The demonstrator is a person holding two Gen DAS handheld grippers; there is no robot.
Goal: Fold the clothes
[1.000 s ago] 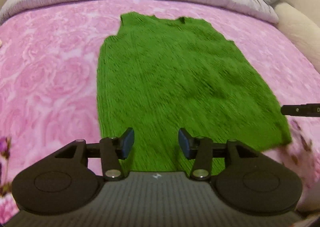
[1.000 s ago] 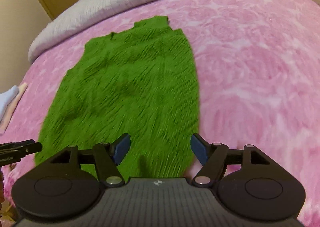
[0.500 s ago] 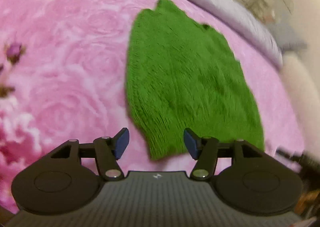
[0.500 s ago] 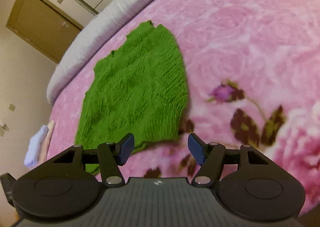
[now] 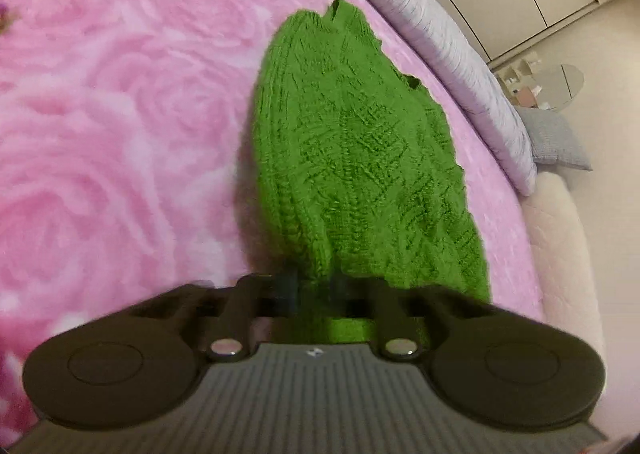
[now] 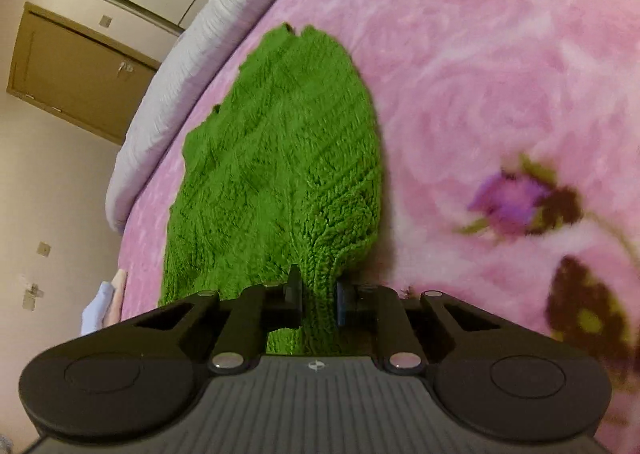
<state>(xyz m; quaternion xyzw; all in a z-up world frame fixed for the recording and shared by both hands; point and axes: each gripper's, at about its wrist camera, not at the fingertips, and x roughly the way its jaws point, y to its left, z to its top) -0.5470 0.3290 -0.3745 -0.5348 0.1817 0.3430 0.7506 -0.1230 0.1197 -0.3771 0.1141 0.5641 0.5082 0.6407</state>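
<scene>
Left gripper: the left gripper [image 5: 314, 288] is clenched on the near hem corner of the green knit top [image 5: 360, 158]; its jaws stood apart and clear of the cloth half a second ago, and now knit bunches between them at 6 o'clock in the left wrist view.

Right gripper: the right gripper [image 6: 318, 300] is likewise clamped on the other hem corner of the green knit top [image 6: 280, 158]; a ridge of ribbing runs up from the closed jaws toward 12 o'clock. It too was wide and short of the hem a moment before.

Garment: it lies spread on the pink rose blanket [image 5: 100, 134], neckline far off toward 12 to 1 o'clock, hem nearest the tools. The hem rises slightly into each grip; the rest looks flat, though motion blur near the jaws makes it hard to say how many layers each pinch caught.

Surroundings: a grey quilt [image 5: 440, 46] borders the blanket beyond the neckline, at 1 to 2 o'clock in the left wrist view. A small pale bundle of cloth [image 6: 102, 306] sits at 8 o'clock in the right wrist view, well apart.

What the change means: approach has turned into grasp at both lower corners, so the first fold is ready to start. The likely move is to lift the hem and carry it toward the neckline, keeping both corners level.
</scene>
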